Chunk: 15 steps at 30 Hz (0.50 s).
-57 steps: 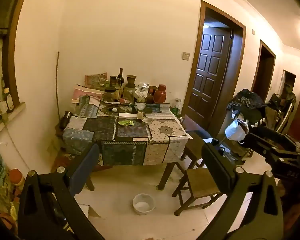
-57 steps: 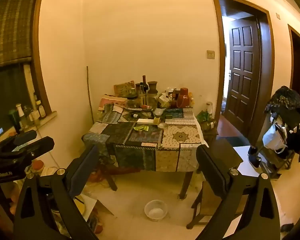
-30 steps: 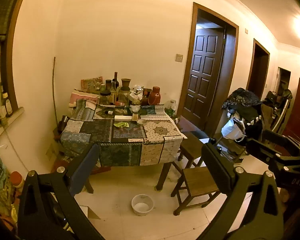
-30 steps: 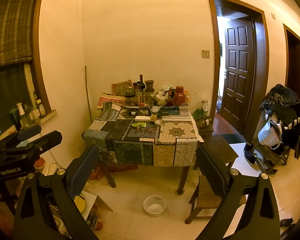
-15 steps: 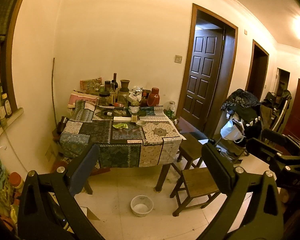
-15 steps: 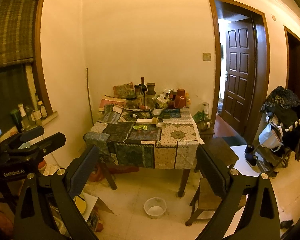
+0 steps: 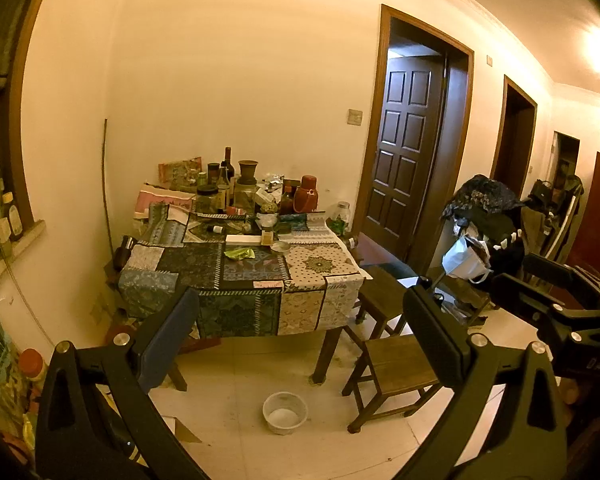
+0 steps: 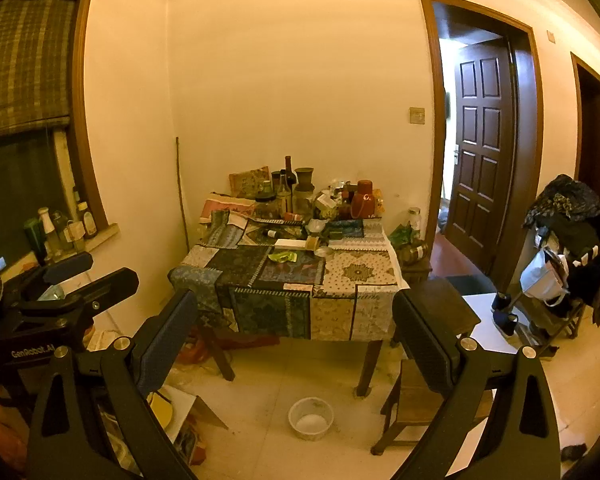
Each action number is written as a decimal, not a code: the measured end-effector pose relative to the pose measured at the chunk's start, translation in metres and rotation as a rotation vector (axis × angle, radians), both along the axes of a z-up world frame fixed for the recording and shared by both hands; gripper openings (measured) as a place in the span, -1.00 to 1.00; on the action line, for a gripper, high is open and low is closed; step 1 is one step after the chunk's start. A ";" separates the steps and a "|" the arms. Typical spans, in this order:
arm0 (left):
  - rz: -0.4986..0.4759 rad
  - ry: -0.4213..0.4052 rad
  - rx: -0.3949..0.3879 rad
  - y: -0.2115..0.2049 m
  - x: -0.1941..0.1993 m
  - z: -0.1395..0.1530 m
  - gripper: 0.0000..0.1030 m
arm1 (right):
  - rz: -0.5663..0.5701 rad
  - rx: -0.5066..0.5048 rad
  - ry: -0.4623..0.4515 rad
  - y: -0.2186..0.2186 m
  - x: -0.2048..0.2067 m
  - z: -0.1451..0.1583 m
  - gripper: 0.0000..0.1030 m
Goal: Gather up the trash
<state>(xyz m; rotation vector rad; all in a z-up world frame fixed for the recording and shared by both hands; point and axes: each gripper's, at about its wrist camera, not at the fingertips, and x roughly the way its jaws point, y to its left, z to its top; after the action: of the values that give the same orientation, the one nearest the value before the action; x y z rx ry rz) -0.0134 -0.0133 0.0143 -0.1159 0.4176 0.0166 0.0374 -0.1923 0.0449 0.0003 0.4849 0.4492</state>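
Ahead of both wide-open, empty hand-held grippers, left (image 7: 300, 344) and right (image 8: 294, 340), lies a green wrapper (image 8: 283, 256), probably trash, mid-worktop (image 8: 356, 270); its long axis runs left-right, well apart from both, neither clearly nearer.

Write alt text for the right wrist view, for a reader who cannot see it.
The open right tool, holding nothing, points across a room at a cluttered table under a patchwork cloth with a crumpled green wrapper near its middle. A white plastic bowl sits on the tiled floor below, a wooden stool to the right, and the left tool at the left edge.
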 end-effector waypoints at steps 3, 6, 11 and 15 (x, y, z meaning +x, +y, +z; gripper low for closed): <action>0.001 0.000 0.000 0.000 0.000 -0.002 0.99 | 0.003 0.000 0.003 -0.001 0.002 -0.001 0.89; 0.001 0.005 0.004 -0.002 0.003 0.001 0.99 | 0.006 -0.002 0.007 0.000 0.004 -0.002 0.89; 0.003 0.007 0.005 -0.005 0.006 0.002 0.99 | 0.009 -0.003 0.009 0.001 0.006 -0.003 0.89; 0.004 0.007 0.008 -0.004 0.006 0.001 0.99 | 0.012 -0.003 0.011 0.001 0.008 -0.004 0.89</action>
<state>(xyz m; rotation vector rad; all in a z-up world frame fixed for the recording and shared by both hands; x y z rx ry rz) -0.0073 -0.0178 0.0152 -0.1085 0.4242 0.0230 0.0449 -0.1909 0.0410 -0.0035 0.4970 0.4603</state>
